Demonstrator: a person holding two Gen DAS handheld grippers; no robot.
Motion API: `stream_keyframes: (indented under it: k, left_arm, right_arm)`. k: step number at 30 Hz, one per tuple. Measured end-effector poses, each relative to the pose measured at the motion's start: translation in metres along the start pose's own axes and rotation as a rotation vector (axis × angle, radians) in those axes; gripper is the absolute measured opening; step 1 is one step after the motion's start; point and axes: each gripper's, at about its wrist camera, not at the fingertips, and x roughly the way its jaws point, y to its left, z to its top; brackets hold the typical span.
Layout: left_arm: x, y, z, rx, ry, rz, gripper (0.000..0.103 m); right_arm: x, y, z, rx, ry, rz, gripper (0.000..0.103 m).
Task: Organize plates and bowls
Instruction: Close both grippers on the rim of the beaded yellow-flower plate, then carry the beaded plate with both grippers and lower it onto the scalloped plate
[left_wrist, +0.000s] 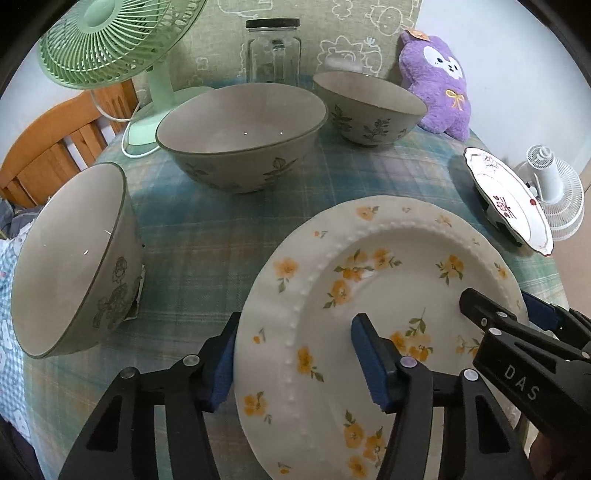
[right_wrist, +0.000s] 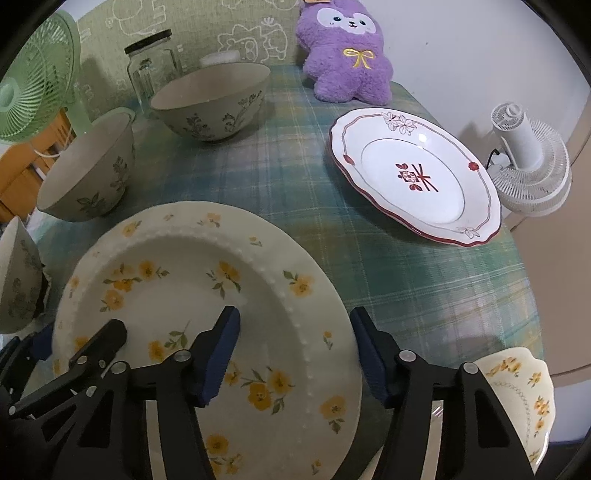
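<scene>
Nearest the cameras, a white plate with yellow flowers (right_wrist: 207, 325) lies flat on a round table covered by a green checked cloth (right_wrist: 406, 280). Both grippers meet at this plate from opposite sides. The left gripper (left_wrist: 295, 365) straddles the plate's left rim: one blue-padded finger (left_wrist: 223, 363) sits outside the edge, the other above the plate's face. The right gripper (right_wrist: 295, 360) straddles the right rim the same way, one finger over the plate, one outside it. On both, the fingers stand well apart with the rim between them; neither looks closed on the rim, though whether a pad already touches it cannot be told.

So the plate's edge runs between each pair of fingers, and the two hands seem about equally near. To lift, the fingers would need to close onto the rim.

At the right gripper's near right, the edge of a smaller yellow-flowered dish (right_wrist: 524, 398) shows. To the far right lies a white plate with a red rim (right_wrist: 413, 173). To the left stand three grey-green bowls: a near one (left_wrist: 70, 262), a large middle one (left_wrist: 240, 136), and a farther one (left_wrist: 369, 107).

Beyond them are a glass jar (left_wrist: 273, 51), a green fan (left_wrist: 110, 40), a purple plush toy (right_wrist: 347, 51) and a small white fan (right_wrist: 528, 162).
</scene>
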Motion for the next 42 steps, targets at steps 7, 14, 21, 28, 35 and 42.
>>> stream_keyframes:
  k: [7,14,21,28,35,42]
  left_arm:
    - [-0.005,-0.001,-0.003,0.006,-0.001,0.028,0.059]
    - [-0.015,0.008,-0.005,-0.002,0.009,0.044,0.059]
    - [-0.038,0.01,-0.008,0.013,-0.019,0.023,0.059]
    - [-0.062,-0.002,-0.019,0.045,-0.047,0.011,0.059]
    - [-0.088,-0.022,-0.032,0.032,-0.068,0.006,0.059]
    - [-0.106,-0.055,-0.049,0.009,-0.072,0.004,0.059]
  right_arm:
    - [-0.003,-0.002,-0.002,0.016,0.022,0.021,0.059]
    - [-0.016,0.005,-0.007,0.024,0.029,0.041,0.059]
    - [-0.042,0.007,-0.015,0.05,0.004,0.022,0.059]
    - [-0.07,-0.004,-0.026,0.078,-0.03,0.007,0.059]
    - [-0.1,-0.027,-0.041,0.07,-0.063,0.013,0.059]
    - [-0.118,-0.063,-0.054,0.055,-0.075,0.008,0.059]
